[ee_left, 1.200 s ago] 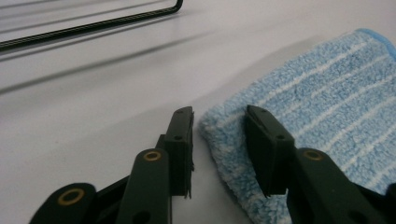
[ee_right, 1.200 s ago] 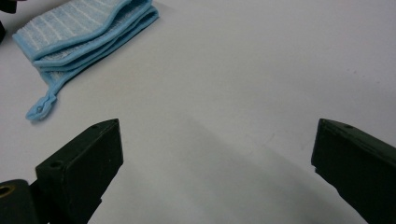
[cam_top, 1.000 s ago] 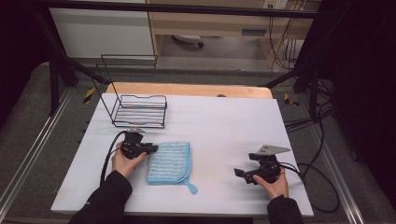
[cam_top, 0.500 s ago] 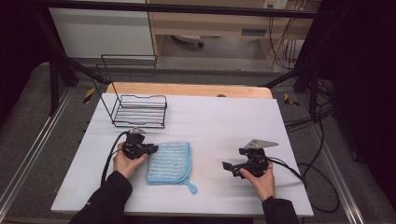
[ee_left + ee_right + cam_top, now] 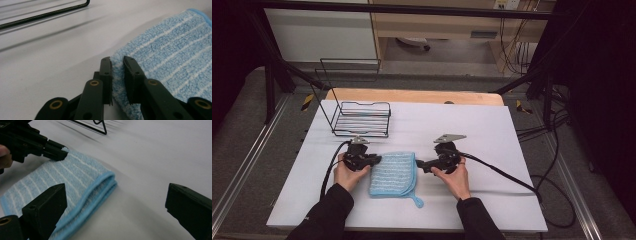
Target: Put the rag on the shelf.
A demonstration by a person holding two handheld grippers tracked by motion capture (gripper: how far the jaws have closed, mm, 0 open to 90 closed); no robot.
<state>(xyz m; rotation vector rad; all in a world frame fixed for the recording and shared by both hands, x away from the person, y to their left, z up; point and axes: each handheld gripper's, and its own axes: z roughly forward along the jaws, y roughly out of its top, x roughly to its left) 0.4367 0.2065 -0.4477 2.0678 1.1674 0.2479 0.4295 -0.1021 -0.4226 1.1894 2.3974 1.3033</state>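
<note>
A folded blue cloth with white stripes lies on the white table, a hanging loop at its near right corner. My left gripper is shut on the cloth's far left corner; the terry edge sits pinched between its jaws. My right gripper stands open just right of the cloth's folded right edge, jaws wide apart on either side of the table surface. The left gripper also appears in the right gripper view, holding the cloth's corner.
A black wire basket stands at the table's back left, behind the left gripper; its bottom rail is close ahead. Cables trail from both grippers, the right one running off toward the table's right edge.
My right gripper has moved left across the table, from the right side to the cloth's right edge. The left gripper has stayed on the cloth's corner.
</note>
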